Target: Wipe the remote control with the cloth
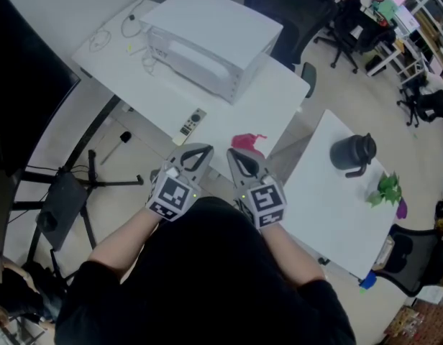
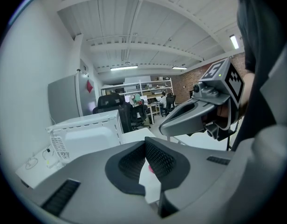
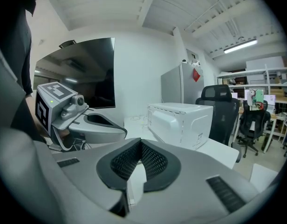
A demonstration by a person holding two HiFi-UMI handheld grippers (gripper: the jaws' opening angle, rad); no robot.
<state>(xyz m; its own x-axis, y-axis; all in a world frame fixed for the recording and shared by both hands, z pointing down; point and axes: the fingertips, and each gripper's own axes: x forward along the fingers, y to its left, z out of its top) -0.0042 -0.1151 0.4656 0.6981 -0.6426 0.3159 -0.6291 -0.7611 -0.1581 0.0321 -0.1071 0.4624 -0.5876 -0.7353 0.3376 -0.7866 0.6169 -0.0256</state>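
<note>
My left claw [image 1: 198, 151] and right claw [image 1: 234, 154] are both closed and empty, side by side, near the remote [image 1: 193, 123] and cloth [image 1: 248, 143] on the table [image 1: 268, 95].

Right tool [image 3: 140, 144], jaws together and empty; white microwave [image 3: 181, 121] beyond

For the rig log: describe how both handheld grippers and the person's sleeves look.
The left gripper and right gripper match: grey moulded shells, black textured pads lining the jaws, each carrying a white cube with black square markers. The sleeves are black.
</note>
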